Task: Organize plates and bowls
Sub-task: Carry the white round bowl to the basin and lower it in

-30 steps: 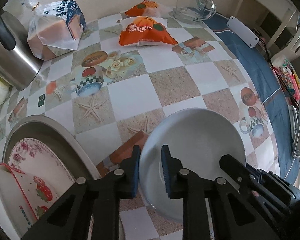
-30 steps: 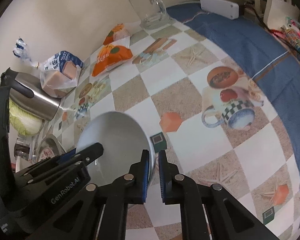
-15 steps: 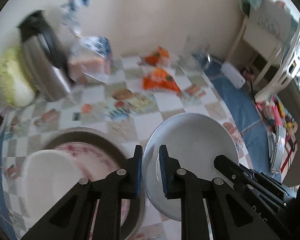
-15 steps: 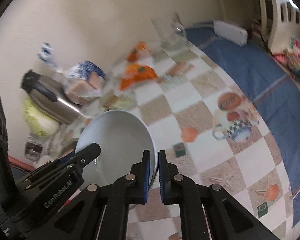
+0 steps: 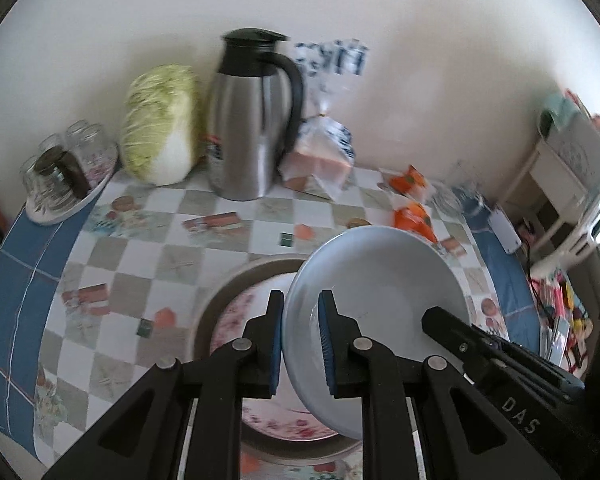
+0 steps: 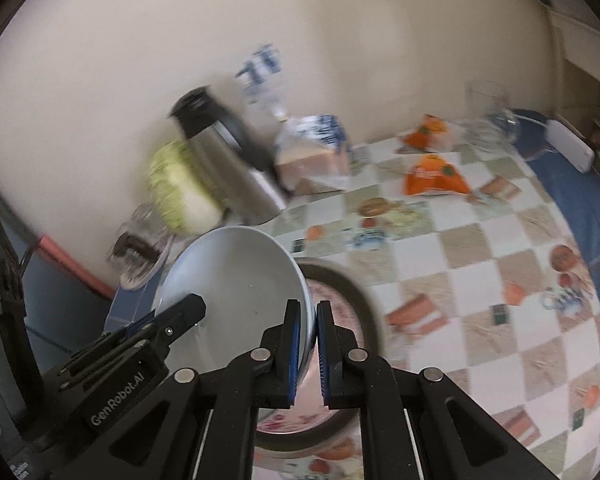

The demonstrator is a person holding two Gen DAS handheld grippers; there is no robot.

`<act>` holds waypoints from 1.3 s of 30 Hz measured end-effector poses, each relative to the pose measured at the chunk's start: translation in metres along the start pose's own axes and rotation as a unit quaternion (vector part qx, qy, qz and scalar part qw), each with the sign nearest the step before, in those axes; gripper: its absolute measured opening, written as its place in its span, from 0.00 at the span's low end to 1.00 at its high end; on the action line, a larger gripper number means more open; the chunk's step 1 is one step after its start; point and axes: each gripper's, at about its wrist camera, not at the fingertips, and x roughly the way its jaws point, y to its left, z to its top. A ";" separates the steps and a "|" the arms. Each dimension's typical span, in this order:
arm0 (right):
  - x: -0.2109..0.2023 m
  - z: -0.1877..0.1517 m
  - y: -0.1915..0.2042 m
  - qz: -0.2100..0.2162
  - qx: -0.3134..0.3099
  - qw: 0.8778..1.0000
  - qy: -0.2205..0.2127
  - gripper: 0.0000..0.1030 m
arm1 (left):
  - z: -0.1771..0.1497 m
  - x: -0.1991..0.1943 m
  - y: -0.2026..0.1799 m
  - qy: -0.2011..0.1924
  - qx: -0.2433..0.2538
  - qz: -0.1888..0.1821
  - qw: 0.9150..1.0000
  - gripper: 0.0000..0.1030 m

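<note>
Both grippers hold a pale grey-blue bowl (image 5: pixel 384 292) by opposite sides of its rim, lifted off the table. My left gripper (image 5: pixel 300 344) is shut on its left rim. My right gripper (image 6: pixel 308 354) is shut on its right rim; the bowl shows in the right wrist view (image 6: pixel 236 280). Below the bowl sits a grey-rimmed round dish (image 5: pixel 224 296) holding a floral plate (image 5: pixel 236 320); the dish also shows in the right wrist view (image 6: pixel 360 300).
Along the wall stand a steel jug (image 5: pixel 252 120), a cabbage (image 5: pixel 160 120), a bread bag (image 5: pixel 320 152), orange snack packs (image 5: pixel 412 192) and a tray of glasses (image 5: pixel 64 176). A glass mug (image 6: pixel 488 116) stands at the far right.
Both grippers have lifted the bowl off the table and carried it left, over the dish with the floral plate. The views have tilted up toward the wall.
</note>
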 end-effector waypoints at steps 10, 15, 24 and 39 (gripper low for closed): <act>0.037 -0.006 0.014 -0.021 -0.011 0.999 0.023 0.09 | -0.007 0.026 0.020 0.027 -0.018 -0.011 0.999 0.16; 0.042 -0.007 0.012 -0.034 -0.015 0.999 0.023 0.09 | -0.009 0.034 0.021 0.035 -0.019 -0.012 0.999 0.16; 0.047 -0.009 0.014 -0.043 -0.023 0.999 0.023 0.09 | -0.009 0.037 0.025 0.036 -0.024 -0.008 0.999 0.16; 0.035 -0.009 0.017 -0.039 -0.034 0.999 0.009 0.13 | -0.007 0.017 0.034 0.006 -0.038 -0.011 0.999 0.50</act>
